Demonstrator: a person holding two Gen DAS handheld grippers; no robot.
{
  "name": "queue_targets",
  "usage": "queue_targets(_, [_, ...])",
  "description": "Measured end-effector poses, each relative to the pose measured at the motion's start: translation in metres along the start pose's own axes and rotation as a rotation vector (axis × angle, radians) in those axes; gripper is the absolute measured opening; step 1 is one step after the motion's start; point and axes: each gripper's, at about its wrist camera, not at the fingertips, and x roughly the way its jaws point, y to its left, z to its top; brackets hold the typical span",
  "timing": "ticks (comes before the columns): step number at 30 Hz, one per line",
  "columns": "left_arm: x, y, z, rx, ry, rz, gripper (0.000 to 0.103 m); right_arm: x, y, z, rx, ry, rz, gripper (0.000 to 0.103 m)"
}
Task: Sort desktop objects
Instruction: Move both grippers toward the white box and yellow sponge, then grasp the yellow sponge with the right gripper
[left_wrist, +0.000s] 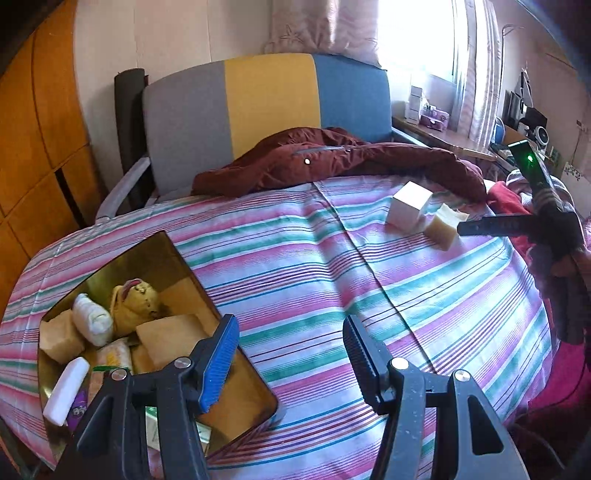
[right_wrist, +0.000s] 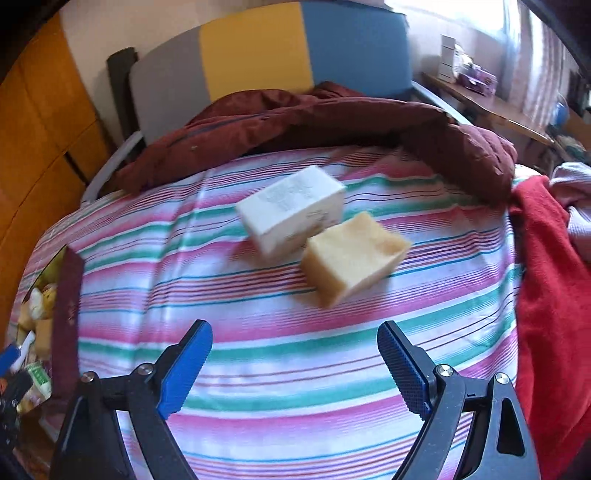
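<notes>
The right gripper (right_wrist: 295, 365) is spread wide and holds nothing, seen at the bottom of its own view above the striped cloth (right_wrist: 258, 369); the left gripper (left_wrist: 291, 354) is likewise parted and empty, its left finger overlapping the tin (left_wrist: 155, 254) at the lower left. A white box (right_wrist: 291, 214) and a yellowish block (right_wrist: 354, 254) are found just beside each other at the centre of the right view, blurred; a maroon jacket (right_wrist: 332, 118) is draped behind them. The tin's contents are partly hidden and hard to identify.
</notes>
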Motion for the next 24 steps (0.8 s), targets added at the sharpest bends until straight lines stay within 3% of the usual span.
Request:
queue_targets(9, [0.017, -0.014, 0.005, 0.022, 0.026, -0.032, 0.059, 0.027, -0.033, 0.019, 0.029, -0.011, -0.033, 0.095])
queue_targets(14, [0.027, -0.021, 0.008, 0.028, 0.046, -0.054, 0.059, 0.042, -0.034, 0.025, -0.032, -0.025, -0.012, 0.101])
queue_targets(24, [0.051, -0.041, 0.021, 0.051, 0.083, -0.105, 0.059, 0.068, -0.029, 0.032, -0.176, -0.036, -0.092, 0.103])
